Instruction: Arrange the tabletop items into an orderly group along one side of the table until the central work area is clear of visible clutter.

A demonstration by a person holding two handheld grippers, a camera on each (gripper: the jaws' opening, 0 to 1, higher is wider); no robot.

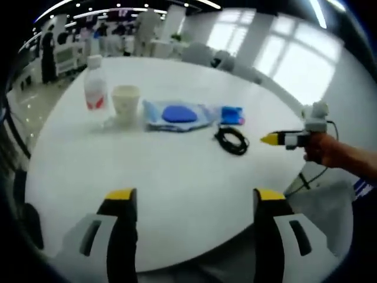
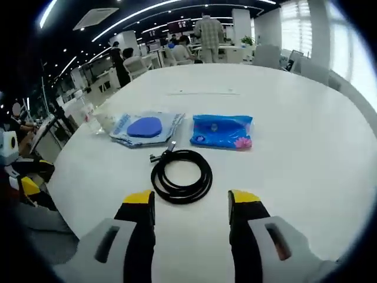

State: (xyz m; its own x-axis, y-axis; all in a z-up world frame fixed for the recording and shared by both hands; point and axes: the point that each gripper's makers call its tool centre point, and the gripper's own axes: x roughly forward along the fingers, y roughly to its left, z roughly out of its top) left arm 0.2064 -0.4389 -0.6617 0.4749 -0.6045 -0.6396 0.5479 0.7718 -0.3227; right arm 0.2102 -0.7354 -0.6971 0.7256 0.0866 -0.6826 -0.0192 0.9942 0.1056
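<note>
Right gripper view has the right tool (image 2: 191, 206) with jaws apart just short of the cable (image 2: 181, 175) on the bench (image 2: 294, 130), left tool (image 1: 195, 203) also spread wide, holding nothing.

The bench (image 2: 306, 135) is plain white. On it a black coiled cable (image 2: 181, 175) lies at 6 o'clock of a bright blue tissue pack (image 2: 222, 131) printed with a pink flower. A clear pouch (image 2: 145, 128) shows a deep blue oval inside. The bottle (image 1: 95, 89) is clear with a red-and-white label and white cap, the paper cup (image 1: 125, 102) cream. Both grippers' jaws are black, tipped yellow.
</note>
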